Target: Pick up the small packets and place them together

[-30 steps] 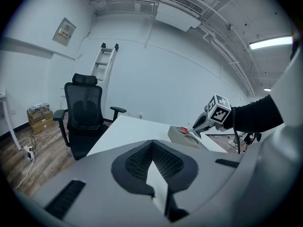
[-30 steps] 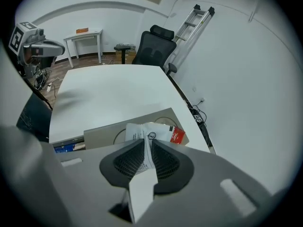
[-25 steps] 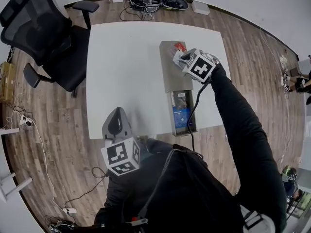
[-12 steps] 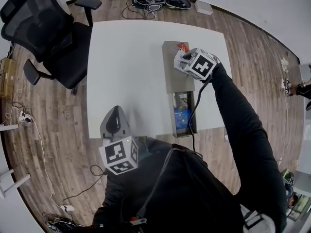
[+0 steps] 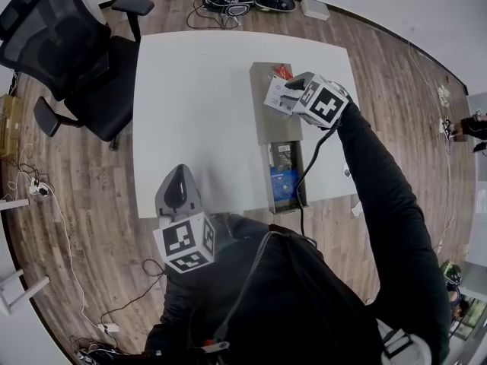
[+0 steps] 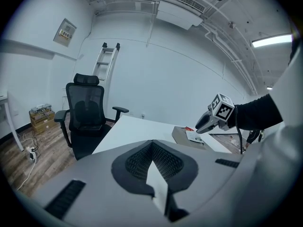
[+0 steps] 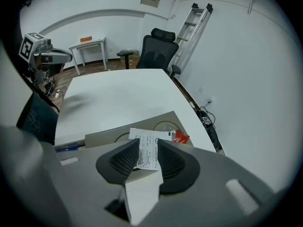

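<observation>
1. White pkt (image 7: pixel 151 137): flat, rectangular, white w/ rows of fine dark print, too small to read.
2. Place: it sits at the far end of the tray (image 5: pixel 265 128), btwn the jaws of the right tool (image 7: pixel 148 144). The red pkt (image 7: pixel 181 137) is just beside it, nearer the tray's far wall.
3. Right tool: points steeply down. Jaws are spread & have just been opening. White pkt is btwn them, its far end wider than the gap. Pads don't look to press on it.
4. Axis: white pkt's long axis runs approx across the tray, along the tool's line of sight. Its far short edge points toward the broad part of the surface (image 5: pixel 190 112).
5. Tray: long grey box, long axis near-to-far on the surface. Its near compartment holds blue pkts (image 5: pixel 284 182).
6. Edges/room: tray's right wall is near the surface's right edge & its near end reaches the near edge. A broad white stretch lies left of the tray.
7. Left tool (image 6: pixel 151 144): jaws pressed together, nothing btwn. It hangs over the surface's near edge, left of the tray, well apart from the pkts.
8. Chair (image 5: pixel 72 52) stands by the surface's far left corner.
</observation>
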### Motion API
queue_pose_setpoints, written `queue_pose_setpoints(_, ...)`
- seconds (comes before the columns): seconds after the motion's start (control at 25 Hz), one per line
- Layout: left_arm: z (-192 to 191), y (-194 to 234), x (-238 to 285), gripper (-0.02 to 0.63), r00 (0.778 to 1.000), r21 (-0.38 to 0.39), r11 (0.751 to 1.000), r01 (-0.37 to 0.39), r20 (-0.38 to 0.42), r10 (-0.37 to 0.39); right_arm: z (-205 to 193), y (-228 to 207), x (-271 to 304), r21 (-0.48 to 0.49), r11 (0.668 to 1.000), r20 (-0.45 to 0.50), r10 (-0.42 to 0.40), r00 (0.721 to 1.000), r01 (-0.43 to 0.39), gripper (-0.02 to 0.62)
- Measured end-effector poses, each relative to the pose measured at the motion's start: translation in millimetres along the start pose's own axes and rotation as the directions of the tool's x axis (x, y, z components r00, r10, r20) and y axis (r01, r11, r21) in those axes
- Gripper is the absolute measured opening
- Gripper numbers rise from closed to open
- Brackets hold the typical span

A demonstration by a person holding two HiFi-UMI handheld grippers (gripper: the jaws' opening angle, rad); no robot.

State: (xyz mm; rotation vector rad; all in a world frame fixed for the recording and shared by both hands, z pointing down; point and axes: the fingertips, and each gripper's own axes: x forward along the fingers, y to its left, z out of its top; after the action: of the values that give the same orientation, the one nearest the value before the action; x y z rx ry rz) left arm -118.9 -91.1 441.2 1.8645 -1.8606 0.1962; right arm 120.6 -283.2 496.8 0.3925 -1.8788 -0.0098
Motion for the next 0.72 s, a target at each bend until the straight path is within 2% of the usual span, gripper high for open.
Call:
queue_pose_setpoints(0.28,-0.2,-9.6,-0.7,-0.002,1.000,0.008,0.999,0.031,0.004,-0.031,-0.7,44.3,-37.8,-0.002,0.998,0.068,0.061,0.996,-0.061,0.121)
queue_pose_setpoints(0.56,-0.3,-20.9,-4.8,-0.002,0.998,0.017,0.998,0.063,0.005,-0.063,-35.8,113.7,-35.3,-0.070,0.991,-0.003,0.116,0.993,-0.116,0.129)
queue_pose_setpoints(0.72,-3.0,-24.5,-8.1,-0.002,0.997,0.025,0.997,0.071,0.006,-0.071,-49.7,148.6,-23.6,-0.075,0.983,-0.026,0.169,0.985,-0.170,0.140)
